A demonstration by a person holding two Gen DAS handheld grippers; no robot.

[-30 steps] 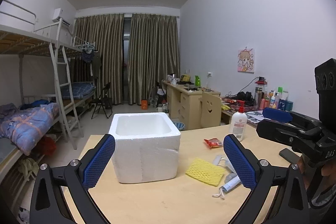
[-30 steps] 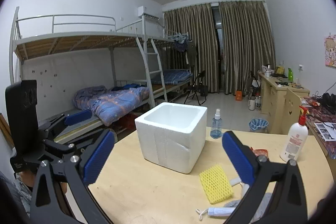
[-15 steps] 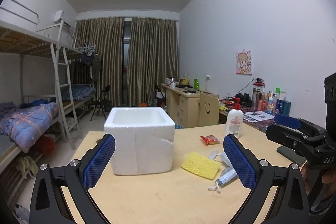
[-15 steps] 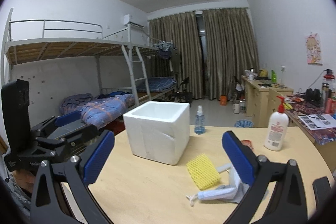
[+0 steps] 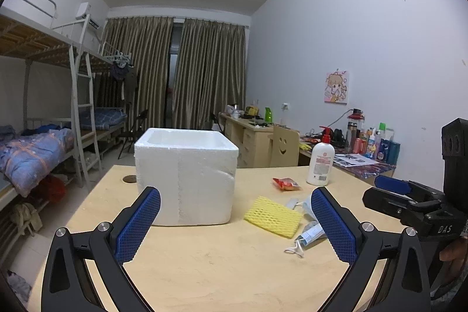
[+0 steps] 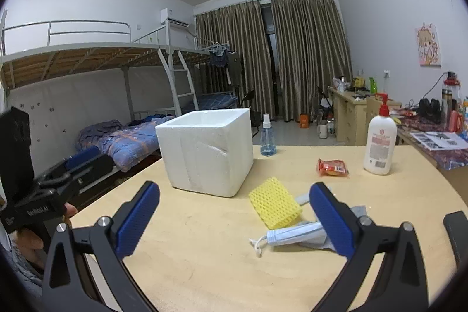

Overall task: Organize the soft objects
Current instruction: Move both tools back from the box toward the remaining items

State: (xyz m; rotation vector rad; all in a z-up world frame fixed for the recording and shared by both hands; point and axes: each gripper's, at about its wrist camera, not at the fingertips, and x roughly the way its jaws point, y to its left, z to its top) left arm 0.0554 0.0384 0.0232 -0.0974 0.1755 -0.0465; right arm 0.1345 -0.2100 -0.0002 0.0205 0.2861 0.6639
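Approach step, nothing grasped. Left tongs (image 5: 235, 220), right tongs (image 6: 234, 217): both spread wide, empty. Next: right tongs descend onto yellow foam net (image 6: 275, 202), frame centre, then transfer into foam box (image 6: 206, 149).

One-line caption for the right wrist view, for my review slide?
Open right gripper hovers over a wooden table facing a white foam box, yellow foam net and folded face mask.

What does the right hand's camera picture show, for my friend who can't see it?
An open right gripper with blue pads hovers over a wooden table, holding nothing. Ahead sits a white foam box, with a yellow foam net and a rolled face mask lying to its right. Farther back stand a white pump bottle and a small spray bottle, with bunk beds behind.
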